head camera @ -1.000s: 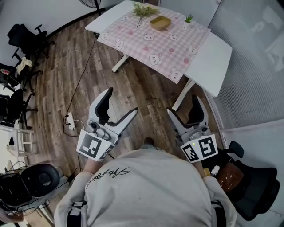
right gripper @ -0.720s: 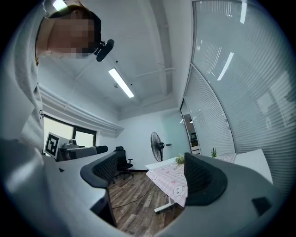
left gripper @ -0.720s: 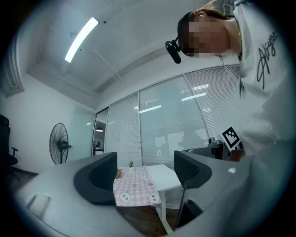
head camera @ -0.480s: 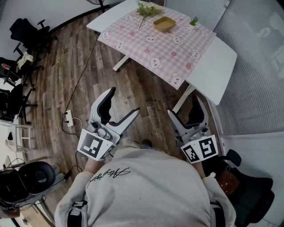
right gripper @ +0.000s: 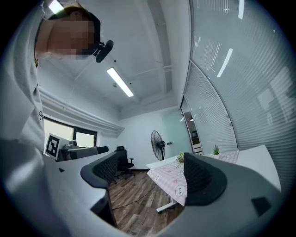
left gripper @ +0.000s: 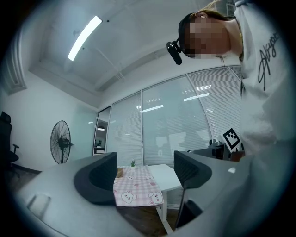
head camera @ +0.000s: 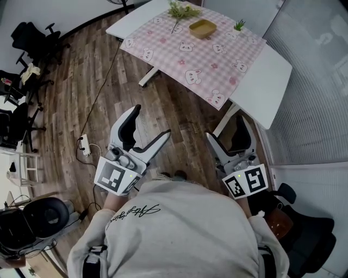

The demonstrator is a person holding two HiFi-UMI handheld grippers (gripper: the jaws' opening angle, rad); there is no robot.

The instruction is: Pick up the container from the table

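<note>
Fingers (head camera: pixel 129 124) spread wide, empty, on left gripper (head camera: pixel 149 120) and right gripper (head camera: pixel 225 127); tan container (head camera: pixel 202 28) sits well off on the table (head camera: pixel 266 76). Best walk closer, then meet its rim level.

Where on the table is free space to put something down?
Free: the near half of the pink cloth and the bare white tabletop right of it. Crowded: the far edge, with the container, green sprig and small plant.
</note>
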